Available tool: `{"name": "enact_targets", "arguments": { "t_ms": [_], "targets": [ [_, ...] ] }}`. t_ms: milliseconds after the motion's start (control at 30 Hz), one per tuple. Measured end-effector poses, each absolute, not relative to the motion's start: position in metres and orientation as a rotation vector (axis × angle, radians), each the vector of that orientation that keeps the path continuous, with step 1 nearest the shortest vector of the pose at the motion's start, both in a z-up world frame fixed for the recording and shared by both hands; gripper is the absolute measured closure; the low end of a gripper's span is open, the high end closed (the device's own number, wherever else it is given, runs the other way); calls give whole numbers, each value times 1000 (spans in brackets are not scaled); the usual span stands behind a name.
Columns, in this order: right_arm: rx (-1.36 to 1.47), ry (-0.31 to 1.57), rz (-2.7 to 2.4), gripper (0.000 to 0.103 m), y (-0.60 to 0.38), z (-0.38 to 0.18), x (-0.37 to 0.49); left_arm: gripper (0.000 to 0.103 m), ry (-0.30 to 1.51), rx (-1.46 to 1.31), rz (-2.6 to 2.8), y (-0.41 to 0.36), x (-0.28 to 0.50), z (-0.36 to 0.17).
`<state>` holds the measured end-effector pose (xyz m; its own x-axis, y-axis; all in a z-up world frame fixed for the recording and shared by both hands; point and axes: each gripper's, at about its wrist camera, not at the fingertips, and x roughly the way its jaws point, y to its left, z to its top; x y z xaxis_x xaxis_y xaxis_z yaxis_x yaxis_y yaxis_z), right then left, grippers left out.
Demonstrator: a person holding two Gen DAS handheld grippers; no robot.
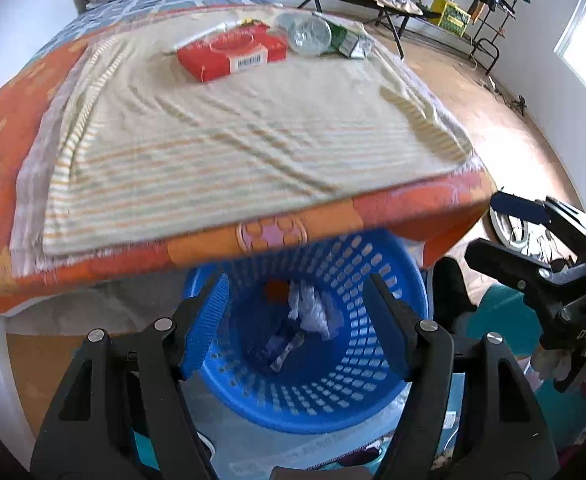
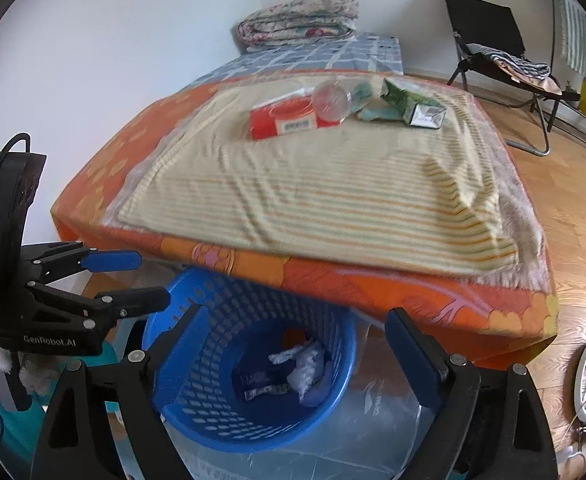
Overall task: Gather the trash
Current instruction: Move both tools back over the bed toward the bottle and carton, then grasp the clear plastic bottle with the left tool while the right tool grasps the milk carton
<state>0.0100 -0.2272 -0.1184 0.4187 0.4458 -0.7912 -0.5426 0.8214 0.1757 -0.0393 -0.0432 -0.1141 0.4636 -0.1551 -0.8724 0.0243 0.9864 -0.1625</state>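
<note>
A: Two grippers, both empty. Left gripper [image 1: 297,320], at 6 o'clock in its own view: fingers spread wide, touching nothing, hanging over the blue basket [image 1: 377,396]. Right gripper [image 2: 293,356]: fingers equally wide apart, nothing between them, same basket [image 2: 197,396] below.

B: Basket contents?

A: Crumpled white plastic [image 2: 307,368], one dark wrapper [image 2: 259,384], an orange scrap at 12 o'clock inside. The count is uncertain because of blur.

B: Trash on the bed, left to right?

A: Four pieces, clustered at 12 o'clock on the striped cloth [image 2: 313,200]: one red box [image 2: 285,118] lying flat, barcode facing us; one clear plastic bottle [image 2: 331,100] on its side, touching the box; one crumpled pale-green wrapper [image 2: 377,112]; one green carton [image 2: 413,106], crushed, on its side.

B: Basket versus bed?

A: Basket on the floor, just beside the orange mattress edge [image 1: 333,220], partly under it.
</note>
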Motion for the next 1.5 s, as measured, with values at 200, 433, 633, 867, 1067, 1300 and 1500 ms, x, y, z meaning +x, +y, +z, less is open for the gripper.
{"name": "enact_targets", "arguments": {
  "t_ms": [200,433,633,867,1067,1300,1500],
  "targets": [
    [-61,955,598,12,-239,-103,34,31,1048,-142,-121,-46,-13,-94],
    [-34,915,584,11,-250,-70,75,31,1019,-148,-144,-52,23,-74],
    [16,909,546,11,-264,-55,129,31,991,-208,-122,-41,61,-60],
    [87,944,538,11,-268,-60,196,31,970,-351,-100,-26,107,-52],
    [139,959,525,11,-267,-68,256,31,971,-437,-93,-25,155,-55],
    [195,984,540,11,-259,-82,312,31,1014,-417,-86,-33,208,-78],
    [169,1006,539,11,-241,-104,348,31,1056,-396,-61,-33,234,-102]
  ]
}}
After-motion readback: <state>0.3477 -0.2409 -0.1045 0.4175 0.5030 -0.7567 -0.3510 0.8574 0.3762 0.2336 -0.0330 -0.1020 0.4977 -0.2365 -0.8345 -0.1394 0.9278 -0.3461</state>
